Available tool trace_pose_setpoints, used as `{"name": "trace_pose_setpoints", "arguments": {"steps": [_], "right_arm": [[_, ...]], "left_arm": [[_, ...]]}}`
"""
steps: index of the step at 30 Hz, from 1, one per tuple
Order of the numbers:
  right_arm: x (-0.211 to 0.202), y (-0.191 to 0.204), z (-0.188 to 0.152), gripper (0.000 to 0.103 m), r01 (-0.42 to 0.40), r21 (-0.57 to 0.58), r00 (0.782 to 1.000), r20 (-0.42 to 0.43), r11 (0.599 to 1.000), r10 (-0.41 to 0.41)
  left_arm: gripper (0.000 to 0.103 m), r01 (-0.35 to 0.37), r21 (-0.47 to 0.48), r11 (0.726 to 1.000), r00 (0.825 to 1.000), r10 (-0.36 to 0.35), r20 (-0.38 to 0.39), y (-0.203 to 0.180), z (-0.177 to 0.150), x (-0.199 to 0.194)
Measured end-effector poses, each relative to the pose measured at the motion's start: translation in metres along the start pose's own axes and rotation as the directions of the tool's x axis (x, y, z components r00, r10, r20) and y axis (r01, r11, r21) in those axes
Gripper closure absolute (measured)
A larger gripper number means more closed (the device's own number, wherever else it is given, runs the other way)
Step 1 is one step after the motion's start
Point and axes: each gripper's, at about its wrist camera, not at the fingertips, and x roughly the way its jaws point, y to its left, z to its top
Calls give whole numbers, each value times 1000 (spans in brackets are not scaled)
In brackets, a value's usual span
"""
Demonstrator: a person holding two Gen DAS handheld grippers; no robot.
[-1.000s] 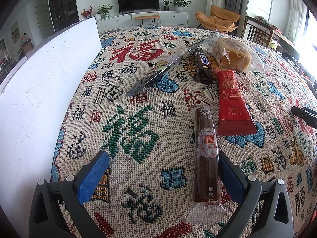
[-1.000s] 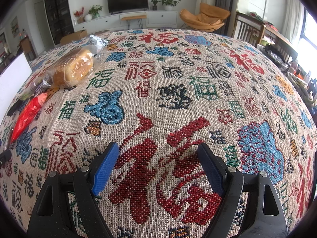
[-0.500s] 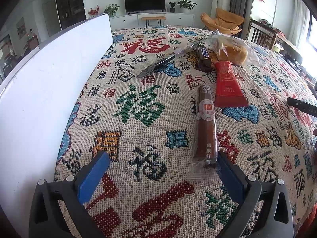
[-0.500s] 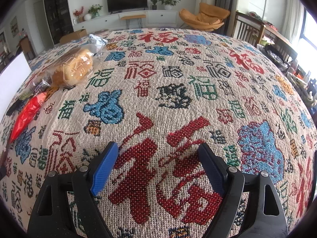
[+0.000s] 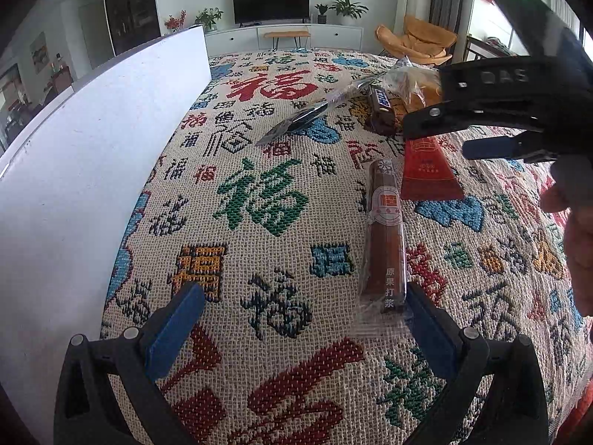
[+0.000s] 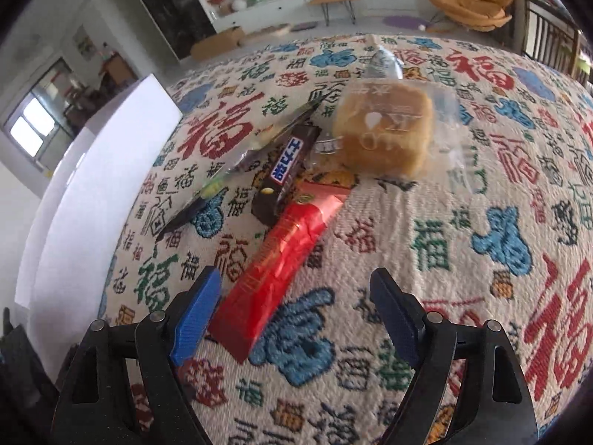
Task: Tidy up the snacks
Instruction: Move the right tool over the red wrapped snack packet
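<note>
Snacks lie on a patterned cloth. A brown bar in clear wrap (image 5: 383, 237) reaches down to the right finger of my open left gripper (image 5: 300, 319). Behind it lie a red packet (image 5: 426, 170), a dark chocolate bar (image 5: 381, 109), a dark narrow packet (image 5: 304, 116) and a wrapped bun (image 5: 415, 85). My right gripper (image 6: 296, 304) hangs open over the near end of the red packet (image 6: 281, 263), with the chocolate bar (image 6: 285, 174), the narrow packet (image 6: 218, 181) and the bun (image 6: 385, 129) beyond. That right gripper (image 5: 463, 133) also shows in the left wrist view, above the red packet.
A white box (image 5: 85, 155) stands along the left edge of the cloth, also the white box (image 6: 96, 193) in the right wrist view. A hand (image 5: 578, 244) shows at the right edge. A living room with a TV and chairs lies behind.
My right gripper has swung left from bare cloth to hover over the red packet, and now enters the left wrist view. The left gripper has drawn back slightly from the snacks.
</note>
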Motion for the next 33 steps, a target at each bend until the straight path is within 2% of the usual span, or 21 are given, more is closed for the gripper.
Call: {"name": "trace_pose_setpoints", "arguments": {"steps": [2,5,7,8,9,12,17,20,22,23,24,25,27,29,33], "right_arm": [[19,11,6,20,11,7,999,-43,1000,-10],[30,25,7,21,52,-25,997,-54,998,-53],[32,27,6,48,95,-61,994,-47,994,-98],[32,26,6,73,115,-72,992,-47,991,-118],[31,22,6,78,116,-71,992,-47,991,-120],[18,1,4,85,73,-46,996,-46,996,-75],[-19,-39,-8,86,54,-107,998,-30,993,-58],[-39,-67,-22,86,61,-122,998,-22,991,-64],[-46,-79,-31,79,73,-144,997,1,987,-73],[-46,-84,-37,66,81,-156,997,19,984,-79],[-45,-85,-42,40,83,-166,996,28,983,-80],[-41,-86,-48,31,90,-181,996,36,979,-85],[-33,-86,-60,31,131,-210,991,56,969,-122],[-34,-81,-70,26,183,-239,978,139,954,-153],[-35,-88,-67,19,191,-184,975,147,964,-165]], "left_arm": [[0,2,-1,1000,1000,-2,0,0,0,0],[0,3,-2,1000,1000,-3,0,0,1,0],[0,2,-2,1000,1000,-2,0,0,0,0],[0,2,-1,1000,1000,-2,0,0,0,0],[0,2,-1,1000,1000,-2,0,0,0,0],[0,2,-2,1000,1000,-2,0,0,0,0],[0,2,-2,1000,1000,-2,0,0,1,0],[0,2,-2,1000,1000,-2,0,0,1,-1],[0,3,-2,1000,1000,-3,0,0,0,-1],[0,2,-2,1000,1000,-2,0,0,1,0],[0,2,-2,1000,1000,-2,0,0,1,0],[0,2,-2,1000,1000,-2,0,0,0,-1],[0,1,-1,1000,1000,-1,0,0,1,-1],[0,0,-1,1000,1000,0,0,0,1,0],[0,0,-2,1000,1000,0,0,0,1,0]]}}
